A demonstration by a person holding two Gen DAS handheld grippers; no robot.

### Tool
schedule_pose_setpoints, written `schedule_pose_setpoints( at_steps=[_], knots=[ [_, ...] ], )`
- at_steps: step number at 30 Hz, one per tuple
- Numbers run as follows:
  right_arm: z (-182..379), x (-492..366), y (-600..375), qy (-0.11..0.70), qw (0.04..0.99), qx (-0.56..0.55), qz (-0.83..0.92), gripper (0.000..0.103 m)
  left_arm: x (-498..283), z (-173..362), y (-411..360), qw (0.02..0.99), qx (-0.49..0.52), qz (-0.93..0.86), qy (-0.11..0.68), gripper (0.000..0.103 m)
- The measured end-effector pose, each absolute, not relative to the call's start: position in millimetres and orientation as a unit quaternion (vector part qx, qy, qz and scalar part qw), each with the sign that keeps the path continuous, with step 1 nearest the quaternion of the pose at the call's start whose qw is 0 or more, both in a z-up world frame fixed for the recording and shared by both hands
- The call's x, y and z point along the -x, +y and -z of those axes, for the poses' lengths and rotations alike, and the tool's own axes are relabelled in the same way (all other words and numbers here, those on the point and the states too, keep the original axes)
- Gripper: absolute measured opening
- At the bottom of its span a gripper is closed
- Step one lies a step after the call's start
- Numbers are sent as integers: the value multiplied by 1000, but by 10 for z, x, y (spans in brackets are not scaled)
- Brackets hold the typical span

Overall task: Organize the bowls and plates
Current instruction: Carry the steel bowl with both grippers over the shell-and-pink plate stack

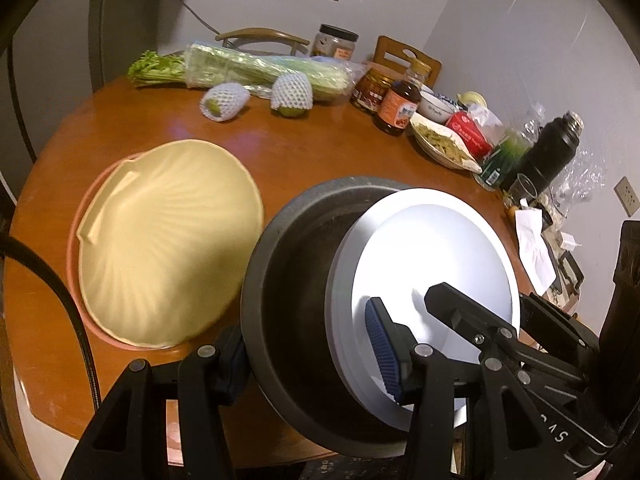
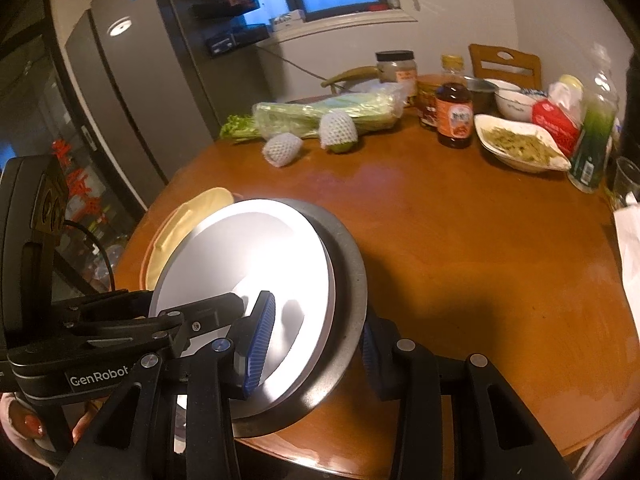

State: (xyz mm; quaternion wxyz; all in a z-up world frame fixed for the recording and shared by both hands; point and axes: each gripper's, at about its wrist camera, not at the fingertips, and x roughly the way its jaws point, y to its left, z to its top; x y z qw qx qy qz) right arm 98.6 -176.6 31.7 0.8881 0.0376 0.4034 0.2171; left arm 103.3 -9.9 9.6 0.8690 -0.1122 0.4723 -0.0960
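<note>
A plate (image 1: 432,264) sits in a tilted bowl (image 1: 296,280); left, stacked shell dishes (image 1: 168,240) lie on the counter (image 1: 320,152), celery (image 1: 260,68) behind.

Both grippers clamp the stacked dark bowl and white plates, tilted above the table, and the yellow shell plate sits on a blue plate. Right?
Not quite: the plate under the yellow shell plate is pink, not blue; the left wrist view shows its rim. Otherwise right: left gripper and right gripper clamp the dark bowl and white plates.
</note>
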Motion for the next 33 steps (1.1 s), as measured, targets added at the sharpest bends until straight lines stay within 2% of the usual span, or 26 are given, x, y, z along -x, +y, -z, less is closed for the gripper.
schedule_pose_setpoints(
  at_steps=[33],
  knots=[
    [-468, -1129, -984, 392, 882, 7, -263, 41, -962, -230, 651, 884, 148, 53, 440, 51]
  ],
)
